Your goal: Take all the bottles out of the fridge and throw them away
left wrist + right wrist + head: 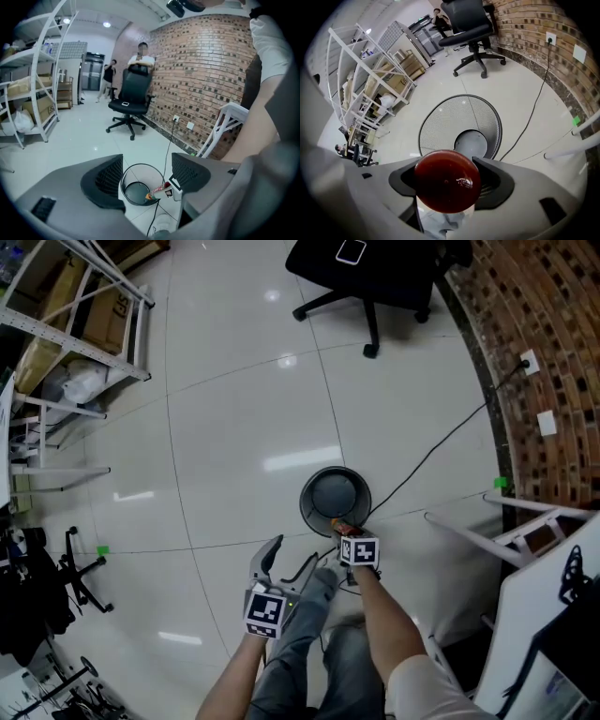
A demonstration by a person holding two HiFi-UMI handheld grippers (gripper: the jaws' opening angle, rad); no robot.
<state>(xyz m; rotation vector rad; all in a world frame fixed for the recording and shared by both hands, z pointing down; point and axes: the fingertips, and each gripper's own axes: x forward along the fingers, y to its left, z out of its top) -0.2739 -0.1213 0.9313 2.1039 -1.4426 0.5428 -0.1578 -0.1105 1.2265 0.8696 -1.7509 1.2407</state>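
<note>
Red-brown bottle [446, 183] sits clamped in the right gripper [340, 531], its long axis along the jaws and tilted steeply down, far end over the near rim of the wire bin [306, 495]. Left gripper [146, 169] hangs just beside, jaws wide and empty, so the right hand is nearer. Bare floor [234, 409] surrounds the bin, with only a cable [422, 465] to its right, so a drop slightly further forward looks unobstructed.
</note>
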